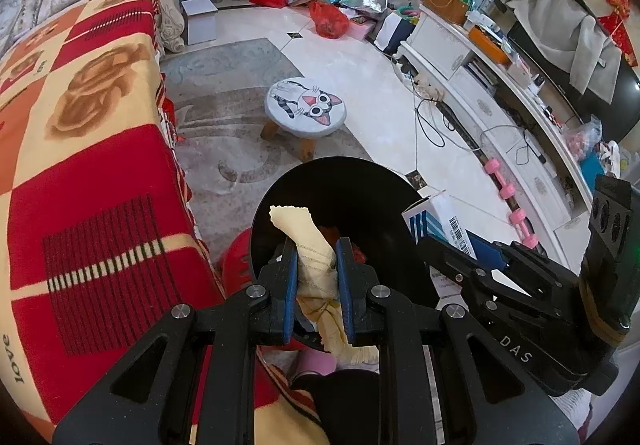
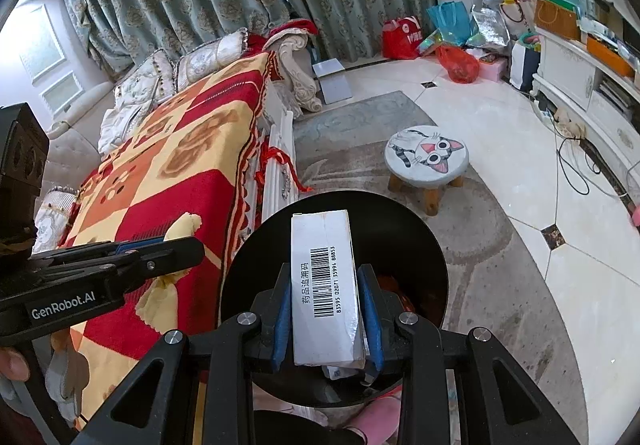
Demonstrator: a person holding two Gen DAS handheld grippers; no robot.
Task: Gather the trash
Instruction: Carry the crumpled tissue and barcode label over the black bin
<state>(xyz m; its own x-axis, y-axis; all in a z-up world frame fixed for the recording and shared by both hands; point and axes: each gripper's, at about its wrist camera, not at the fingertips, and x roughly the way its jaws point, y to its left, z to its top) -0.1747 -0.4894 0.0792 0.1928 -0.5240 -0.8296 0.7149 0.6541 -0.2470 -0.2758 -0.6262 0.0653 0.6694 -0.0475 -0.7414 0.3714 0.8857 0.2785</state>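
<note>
left gripper point(image 1: 316, 265) clamped on yellow cloth scrap point(image 1: 308, 241), long axis along fingers. right gripper point(image 2: 326, 301) clamped on barcode box point(image 2: 324, 285), same lie. black bin point(image 2: 420, 257) straight below both fingertips, release looks next.

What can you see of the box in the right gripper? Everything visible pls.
The box is a slim white cardboard carton, lengthwise along the fingers, with a barcode, digits and Chinese print on its upper face; the left wrist view shows blue stripes on another face. Its near end looks crushed and partly open. The right gripper is shut on it, blue pads pressing both long sides. It hangs above the open black bin, apparently touching nothing else.
</note>
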